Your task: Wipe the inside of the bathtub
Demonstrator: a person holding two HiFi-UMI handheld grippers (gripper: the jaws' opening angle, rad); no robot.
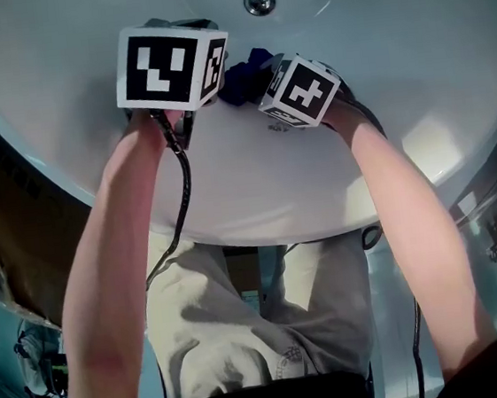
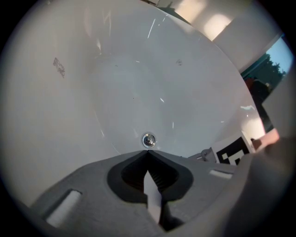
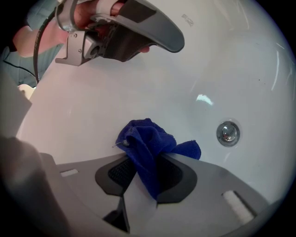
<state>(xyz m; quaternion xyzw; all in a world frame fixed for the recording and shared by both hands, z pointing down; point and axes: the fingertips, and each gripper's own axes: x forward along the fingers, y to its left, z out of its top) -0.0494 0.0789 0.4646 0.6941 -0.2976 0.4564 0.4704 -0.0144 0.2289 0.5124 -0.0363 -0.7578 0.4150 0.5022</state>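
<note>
right gripper [image 3: 150,161] clamping blue cloth [image 3: 144,140], inside bathtub [image 3: 217,65]

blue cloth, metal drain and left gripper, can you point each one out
blue cloth [image 3: 147,144]: right gripper view, on the bunched part above the jaws
metal drain [image 3: 227,133]: right gripper view, on the middle of its round cap
left gripper [image 2: 148,153]: left gripper view, where its shut jaw tips meet

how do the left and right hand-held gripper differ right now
The right hand-held gripper is shut on a blue cloth; the left hand-held gripper is shut on nothing. The left's cube looks bigger in the head view, the right's more tilted. Both hang over the white bathtub near its drain.
</note>
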